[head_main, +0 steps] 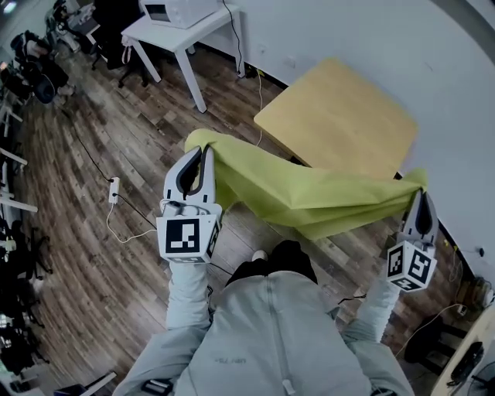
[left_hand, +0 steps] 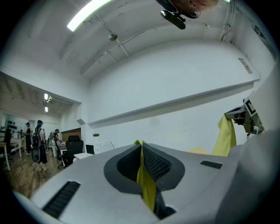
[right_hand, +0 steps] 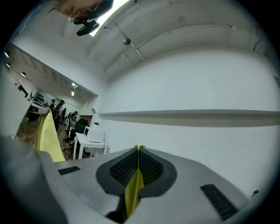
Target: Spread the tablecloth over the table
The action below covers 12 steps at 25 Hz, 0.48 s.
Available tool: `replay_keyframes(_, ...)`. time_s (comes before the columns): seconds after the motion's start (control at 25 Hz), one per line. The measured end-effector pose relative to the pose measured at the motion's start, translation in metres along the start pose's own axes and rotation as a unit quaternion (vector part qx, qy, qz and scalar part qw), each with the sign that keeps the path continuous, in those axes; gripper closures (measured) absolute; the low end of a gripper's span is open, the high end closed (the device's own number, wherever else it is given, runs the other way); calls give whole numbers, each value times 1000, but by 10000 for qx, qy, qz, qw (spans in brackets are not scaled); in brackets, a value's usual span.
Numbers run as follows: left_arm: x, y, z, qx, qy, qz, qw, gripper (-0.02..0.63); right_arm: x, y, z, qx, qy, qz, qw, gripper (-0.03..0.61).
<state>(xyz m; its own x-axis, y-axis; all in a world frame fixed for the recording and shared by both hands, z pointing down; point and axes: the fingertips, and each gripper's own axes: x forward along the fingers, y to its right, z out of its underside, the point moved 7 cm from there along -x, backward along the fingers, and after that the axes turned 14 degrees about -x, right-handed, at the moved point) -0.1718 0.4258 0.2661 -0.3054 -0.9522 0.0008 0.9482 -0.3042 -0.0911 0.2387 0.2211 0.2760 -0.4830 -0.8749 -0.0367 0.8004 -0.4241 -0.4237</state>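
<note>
The left gripper [head_main: 207,152] and the right gripper [head_main: 422,188] are each clenched tight on a corner of the one yellow-green tablecloth [head_main: 309,197]. The cloth sags in the air between the two, at the near edge of the single wooden table [head_main: 340,116].

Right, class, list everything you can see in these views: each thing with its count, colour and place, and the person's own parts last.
Tablecloth: one, yellow-green, held up between both grippers, near the table.
Table: one, light wood, by the white wall.
Desk: one, white, top left, a white appliance on it.
Power strip: one, white, on the wood floor at left.
Left gripper: one, white, shut on the tablecloth's left end.
Right gripper: one, white, shut on its right end.
</note>
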Motion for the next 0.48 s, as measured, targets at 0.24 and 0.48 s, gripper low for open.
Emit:
replay_keyframes(0.24,42,2,15,-54,-167,213,9996,588,12,12,17,-37,-261,304,9992,555)
replay_keyframes(0.48,106,13,25,65,-324,470,9983,588,49,29,42,119,-435,642,9969,555)
